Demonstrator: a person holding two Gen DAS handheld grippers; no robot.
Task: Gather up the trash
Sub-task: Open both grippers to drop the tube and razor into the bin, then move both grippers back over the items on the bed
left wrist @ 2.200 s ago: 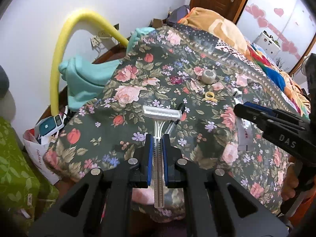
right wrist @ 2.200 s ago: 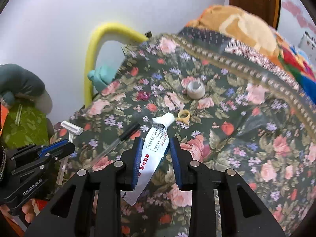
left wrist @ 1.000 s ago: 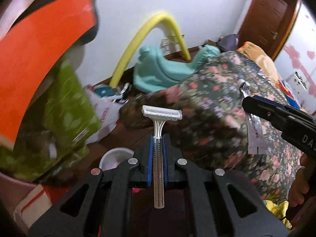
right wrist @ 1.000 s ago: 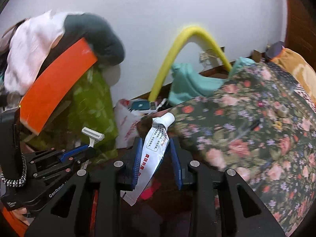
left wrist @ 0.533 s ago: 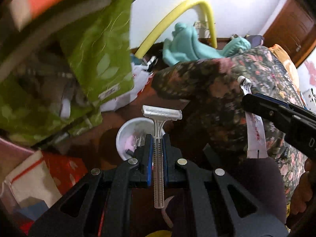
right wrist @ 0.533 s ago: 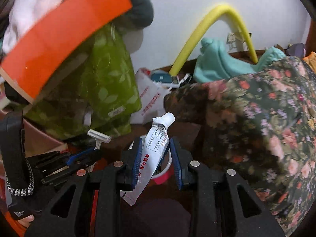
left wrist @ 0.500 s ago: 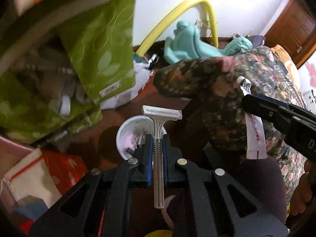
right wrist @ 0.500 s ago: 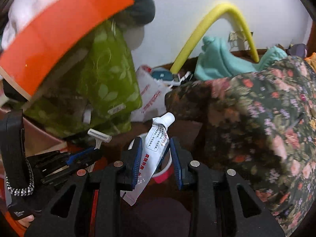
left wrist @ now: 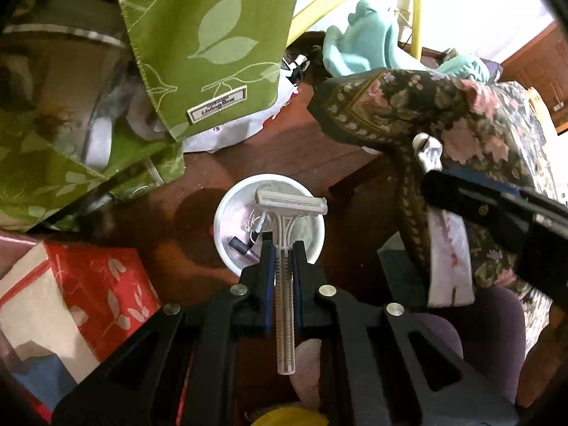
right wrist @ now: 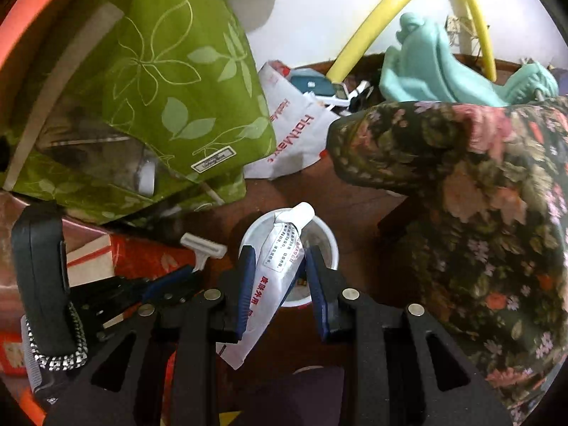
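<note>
The left tongs (left wrist: pixel 283 248) are clamping the ribbed handle of a white plastic disposable razor (left wrist: pixel 288 220), whose blade head is pointing away from the camera and hanging directly over a small round white plastic waste bin (left wrist: pixel 227 209) standing on the dark reddish-brown wooden floor (left wrist: pixel 284 156). Inside the bin a few bits are lying, among them a small dark cylindrical piece, though they are too small to identify.

The right tongs (right wrist: pixel 278 261) are gripping a crumpled white ointment tube with red and black print (right wrist: pixel 280 259) around its middle, with the capped end reaching forward over the same white bin (right wrist: pixel 328 245), seen here just beyond the fingertips. In the right wrist view the left tongs (right wrist: pixel 191 269) are sitting to the left and near the bin, with the razor head (right wrist: pixel 203 245) showing above them.

A dark floral bedspread with pink roses (right wrist: pixel 497 195) is draping down to the right of the bin. A green leaf-patterned fabric bag (right wrist: pixel 184 99) is hanging at upper left, a white printed plastic bag (right wrist: pixel 294 135) is lying behind the bin, and a red and white cardboard box (left wrist: pixel 78 284) is resting on the floor to the left. A yellow foam tube (right wrist: pixel 390 3) is arching against the white wall, with a teal cloth (right wrist: pixel 426 71) bunched beneath it.
</note>
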